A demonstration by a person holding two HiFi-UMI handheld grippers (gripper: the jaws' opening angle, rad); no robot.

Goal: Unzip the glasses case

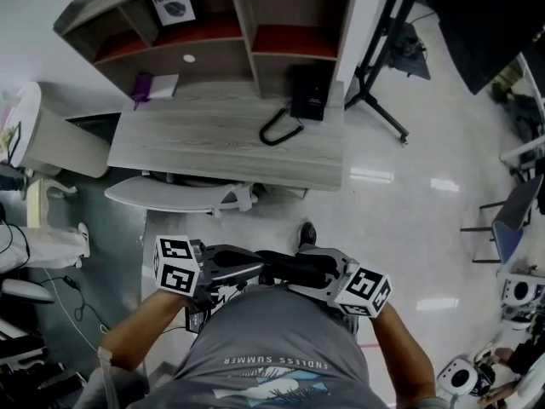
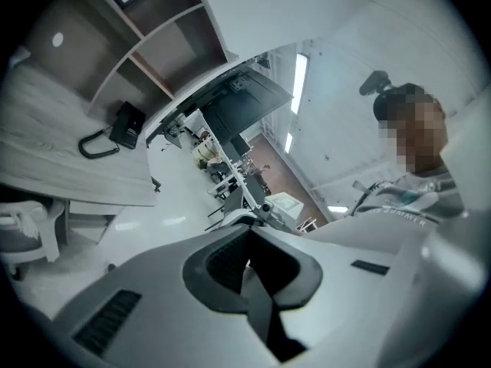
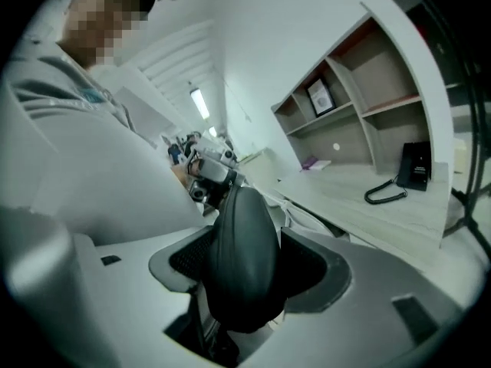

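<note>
Right gripper view: the right tool (image 3: 247, 263) is clamped on the dark glasses case (image 3: 239, 240), which fills the frame's centre. The left tool (image 2: 248, 265) has its jaws pressed together. Head view shows both at lower centre.

Head view: the glasses case (image 1: 285, 264) shows only as a dark bar. Its end toward 3 o'clock is covered by the right gripper (image 1: 304, 269). Zip and pull are too small to tell. Both forearms are cut off by the edge at 6 o'clock.

Left gripper view: the left gripper (image 2: 248, 244) has its jaws together; whether anything thin is pinched there cannot be told.

Right gripper view: the case's lower end is hidden down between the jaws. The framed print (image 3: 320, 96) at 1 o'clock is too small to read.
</note>
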